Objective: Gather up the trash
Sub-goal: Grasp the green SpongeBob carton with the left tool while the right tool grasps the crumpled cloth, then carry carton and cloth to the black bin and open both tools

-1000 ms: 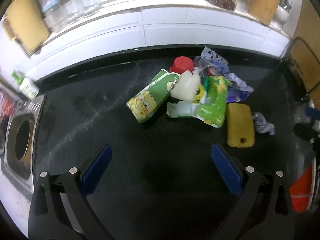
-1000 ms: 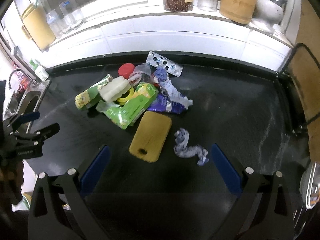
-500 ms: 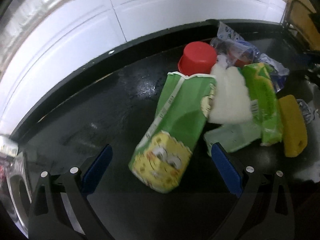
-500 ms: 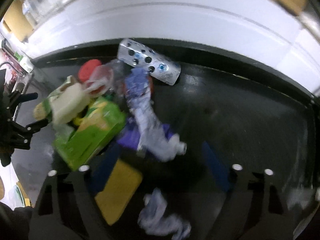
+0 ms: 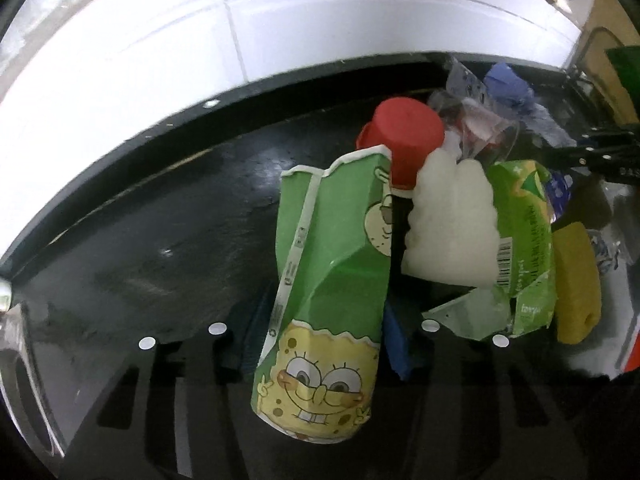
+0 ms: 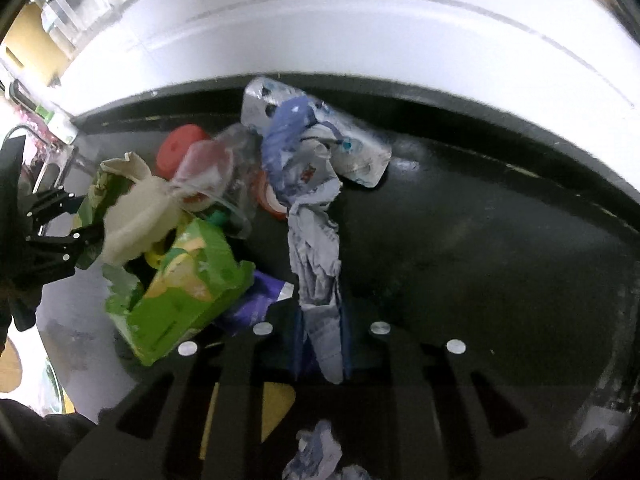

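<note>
Left wrist view: my left tool [image 5: 320, 336] is closing on the green cartoon carton [image 5: 328, 300], its blue pads flanking the crumpled body near the lower, printed end. The carton lies on the black bench [image 5: 168, 240] at the left edge of the trash heap, its top end against a red cap [image 5: 404, 136] and a white foam lump [image 5: 448, 232]. It looks empty, light and already dented, so I judge it will crush further under the pads; holding across the narrower faces, near the stiffer bottom end, should keep it from slipping.

In the right wrist view, my right tool [image 6: 320, 344] is closing too, nearly shut, with a pale blue crumpled wrapper [image 6: 316, 248] pinched between its pads. The wrapper trails up toward a silvery packet [image 6: 352, 152] near the back wall. It is thin, limp and weightless, so I expect it to dangle and possibly drag neighbours along. A green snack bag [image 6: 188, 292] sits just beside it, and a smaller paper wad [image 6: 316, 456] lies near the lower edge.
</note>
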The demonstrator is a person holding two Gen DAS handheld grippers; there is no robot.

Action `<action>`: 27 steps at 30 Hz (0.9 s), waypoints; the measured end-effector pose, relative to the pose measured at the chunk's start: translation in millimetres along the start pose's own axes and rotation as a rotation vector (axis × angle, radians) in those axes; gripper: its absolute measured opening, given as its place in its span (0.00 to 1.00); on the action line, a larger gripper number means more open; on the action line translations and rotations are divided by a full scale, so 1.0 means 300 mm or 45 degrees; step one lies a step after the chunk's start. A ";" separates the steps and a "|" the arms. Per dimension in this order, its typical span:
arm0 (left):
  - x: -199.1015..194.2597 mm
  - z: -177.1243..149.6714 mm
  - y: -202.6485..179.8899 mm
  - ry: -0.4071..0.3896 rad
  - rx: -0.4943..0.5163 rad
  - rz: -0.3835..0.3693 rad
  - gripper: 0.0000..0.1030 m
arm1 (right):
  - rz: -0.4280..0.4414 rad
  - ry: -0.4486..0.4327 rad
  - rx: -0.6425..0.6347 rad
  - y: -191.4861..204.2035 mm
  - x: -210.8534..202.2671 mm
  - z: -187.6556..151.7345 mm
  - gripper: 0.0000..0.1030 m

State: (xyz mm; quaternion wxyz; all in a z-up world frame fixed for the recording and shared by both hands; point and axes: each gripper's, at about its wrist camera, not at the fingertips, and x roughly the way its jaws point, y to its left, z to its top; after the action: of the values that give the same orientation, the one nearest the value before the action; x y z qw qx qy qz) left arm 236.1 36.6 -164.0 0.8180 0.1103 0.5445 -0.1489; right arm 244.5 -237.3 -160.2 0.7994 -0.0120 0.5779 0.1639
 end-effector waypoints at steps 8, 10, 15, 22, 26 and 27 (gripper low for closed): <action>-0.209 -0.026 -0.049 -0.070 -0.111 0.056 0.46 | -0.038 -0.103 0.025 0.064 -0.189 -0.085 0.15; -0.268 -0.079 -0.081 -0.086 -0.137 0.068 0.46 | -0.051 -0.125 0.018 0.091 -0.237 -0.116 0.15; -0.398 -0.201 -0.198 -0.110 -0.185 0.085 0.46 | -0.057 -0.159 0.002 0.156 -0.342 -0.211 0.15; -0.468 -0.313 -0.298 -0.119 -0.222 0.092 0.46 | -0.048 -0.199 -0.036 0.257 -0.436 -0.317 0.15; -0.509 -0.375 -0.326 -0.134 -0.247 0.112 0.46 | -0.035 -0.210 -0.053 0.302 -0.470 -0.359 0.15; -0.518 -0.391 -0.324 -0.137 -0.259 0.124 0.46 | -0.030 -0.213 -0.059 0.313 -0.480 -0.369 0.15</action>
State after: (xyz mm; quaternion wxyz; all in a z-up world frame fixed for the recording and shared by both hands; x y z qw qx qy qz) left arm 43.7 5.3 -67.1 0.8593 0.0450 0.5061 -0.0589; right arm 76.7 -207.3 -47.4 0.8462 -0.0236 0.5051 0.1682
